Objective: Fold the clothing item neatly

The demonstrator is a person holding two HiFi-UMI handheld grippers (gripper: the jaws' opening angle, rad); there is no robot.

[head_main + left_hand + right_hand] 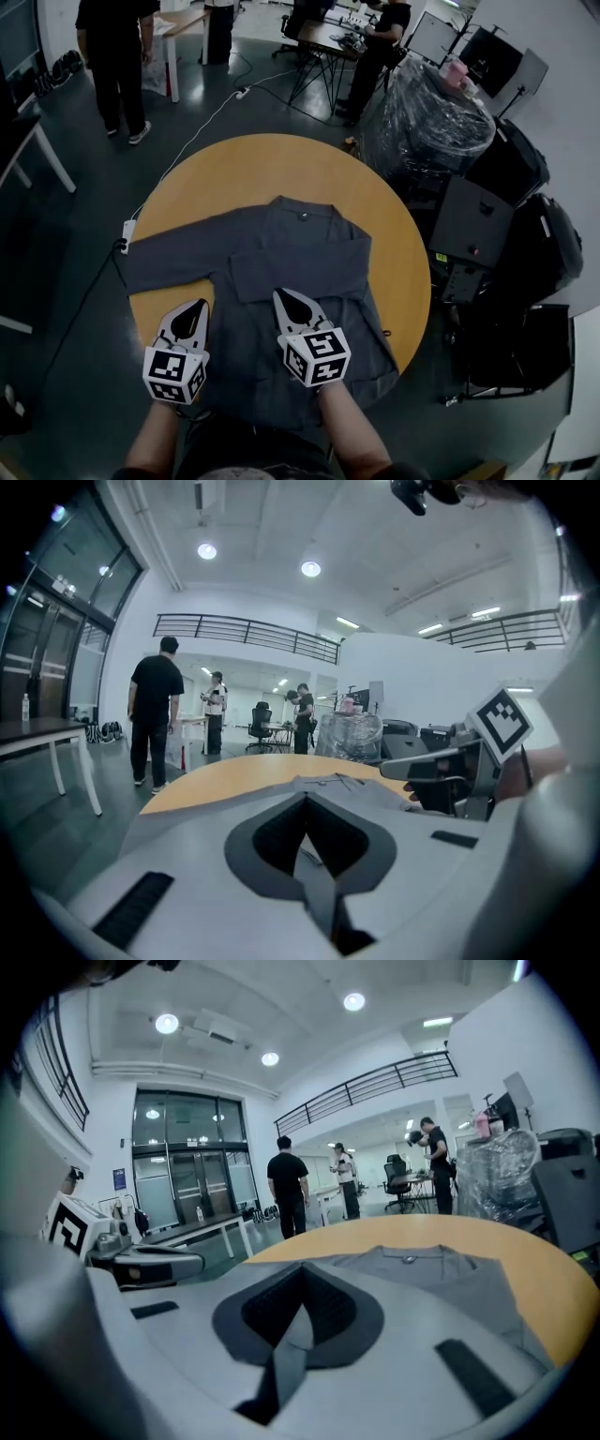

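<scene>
Ahead: bare table (272, 159) past the shirt (300, 253), open to me | Right: wrapped stack (427, 122) and black cases (483, 220) crowd the rim | Left: floor (66, 281) open to me, power strip (127, 232) at the table's edge | Far: people (117, 56) well off.

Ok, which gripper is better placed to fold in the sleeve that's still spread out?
Left, probably: the left gripper is closest to that sleeve, while the right gripper sits over the middle of the shirt.

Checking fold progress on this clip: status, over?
Both shut on grey shirt: left gripper, right gripper. It lies on table, one sleeve folded across, other spread. Nothing in the way.
</scene>
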